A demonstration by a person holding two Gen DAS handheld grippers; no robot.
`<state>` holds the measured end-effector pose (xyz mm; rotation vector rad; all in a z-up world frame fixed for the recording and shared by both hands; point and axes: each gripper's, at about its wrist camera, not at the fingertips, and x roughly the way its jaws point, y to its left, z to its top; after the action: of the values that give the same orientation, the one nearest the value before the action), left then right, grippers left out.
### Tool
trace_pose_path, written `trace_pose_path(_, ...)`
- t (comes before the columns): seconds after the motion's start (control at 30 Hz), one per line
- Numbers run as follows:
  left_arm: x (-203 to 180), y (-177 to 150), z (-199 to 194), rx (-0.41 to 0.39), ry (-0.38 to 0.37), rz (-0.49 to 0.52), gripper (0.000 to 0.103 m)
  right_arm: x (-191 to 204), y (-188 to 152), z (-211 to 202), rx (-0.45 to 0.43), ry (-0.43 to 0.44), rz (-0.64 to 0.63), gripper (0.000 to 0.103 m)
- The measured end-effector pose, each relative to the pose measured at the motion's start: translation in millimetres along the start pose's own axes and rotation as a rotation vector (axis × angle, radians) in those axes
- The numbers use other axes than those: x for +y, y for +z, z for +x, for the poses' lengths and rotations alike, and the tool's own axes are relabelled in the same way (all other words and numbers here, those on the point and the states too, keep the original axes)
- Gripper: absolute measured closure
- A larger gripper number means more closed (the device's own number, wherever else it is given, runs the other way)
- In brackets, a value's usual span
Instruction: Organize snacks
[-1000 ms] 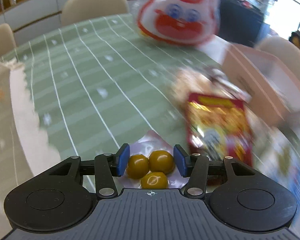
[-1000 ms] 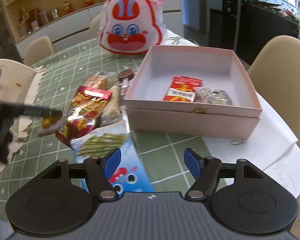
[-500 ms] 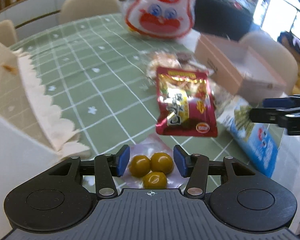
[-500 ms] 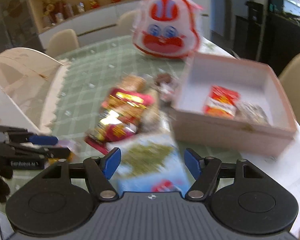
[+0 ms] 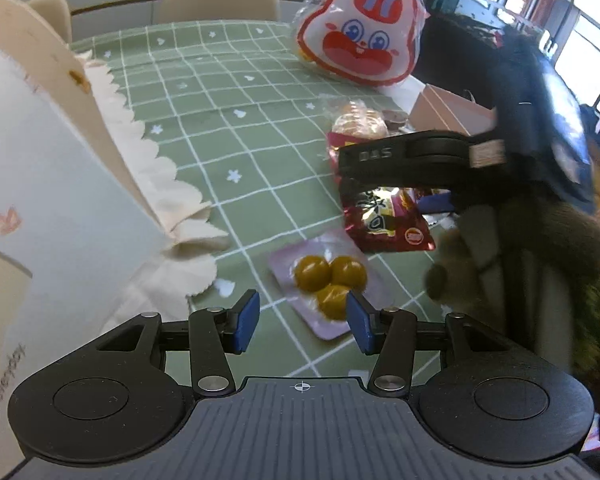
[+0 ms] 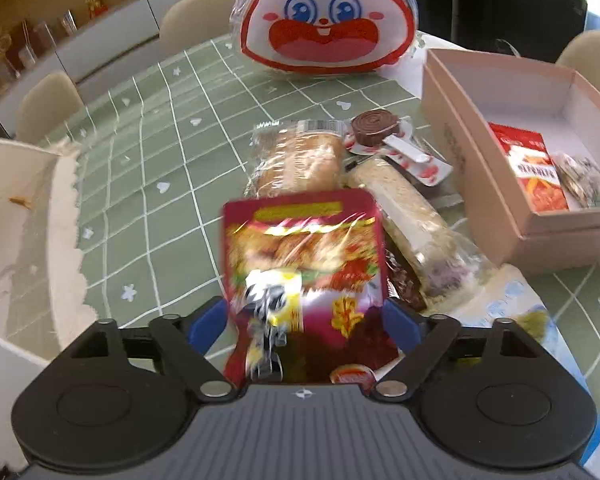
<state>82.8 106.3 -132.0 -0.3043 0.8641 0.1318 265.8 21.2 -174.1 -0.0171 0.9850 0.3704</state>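
My left gripper (image 5: pixel 302 318) is open; a clear packet of three yellow-brown balls (image 5: pixel 329 280) lies on the green tablecloth just ahead, near its right finger. My right gripper (image 6: pixel 303 324) is open with its fingers either side of the lower end of a red snack bag (image 6: pixel 304 256); the fingers do not press it. That bag also shows in the left wrist view (image 5: pixel 384 216), partly under the right gripper's body (image 5: pixel 420 160). The pink box (image 6: pixel 540 216) at right holds a red packet (image 6: pixel 534 168) and a clear-wrapped snack (image 6: pixel 588 184).
A bread roll (image 6: pixel 296 160), a long crumbed bar (image 6: pixel 412 212), a chocolate swirl lollipop (image 6: pixel 376 128) and a blue-white bag (image 6: pixel 520 308) lie around the red bag. A big rabbit-face bag (image 6: pixel 328 16) stands behind. A white paper bag (image 5: pixel 40 184) stands left.
My left gripper has opened and let go of the packet of balls, which now lies on the cloth. My right gripper has moved in over the red snack bag.
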Motion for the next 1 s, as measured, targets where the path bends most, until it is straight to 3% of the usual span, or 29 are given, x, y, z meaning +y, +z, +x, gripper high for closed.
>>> trace_pose_path(0.07,2,-2,0,0.002,-0.017,-0.013,0.05,6,-1,8,0.005,-0.026,-0.037,0.009)
trace_pose_path(0.17,-1,-2,1,0.006,-0.045,-0.008,0.05,9,-3,8,0.012,-0.012,-0.124,0.014)
trace_pose_path(0.27,-10,0,4,0.009,-0.063,0.018,0.05,5,-5,-13,-0.009,0.063,-0.218,0.041)
trace_pose_path(0.3,-14,1,5,0.008,-0.065,0.027,0.05,3,-6,-23,-0.016,0.092,-0.238,0.057)
trace_pose_path(0.43,-29,5,13,0.007,-0.054,0.054,0.05,-18,-14,-65,-0.051,0.212,-0.299,0.09)
trace_pose_path(0.5,-34,7,19,0.009,-0.022,0.063,0.05,-29,-17,-72,-0.03,0.226,-0.289,0.097)
trace_pose_path(0.6,-39,10,30,0.03,0.022,0.062,0.05,-50,-28,-71,0.004,0.176,-0.261,0.097)
trace_pose_path(0.73,-43,11,42,0.064,0.077,0.089,0.05,-75,-46,-76,0.01,0.174,-0.268,0.094)
trace_pose_path(0.77,-43,10,44,0.075,0.082,0.093,0.051,-75,-49,-78,-0.002,0.181,-0.305,0.083)
trace_pose_path(0.8,-42,9,46,0.083,0.086,0.102,0.052,-73,-52,-79,-0.015,0.191,-0.348,0.06)
trace_pose_path(0.87,-42,6,43,0.086,0.102,0.131,0.06,-66,-55,-81,-0.072,0.193,-0.435,0.027)
trace_pose_path(0.93,-36,4,38,0.094,0.111,0.123,0.06,-58,-52,-79,-0.13,0.194,-0.502,0.025)
trace_pose_path(1.0,-27,0,32,0.099,0.122,0.099,0.061,-49,-46,-68,-0.135,0.232,-0.57,0.025)
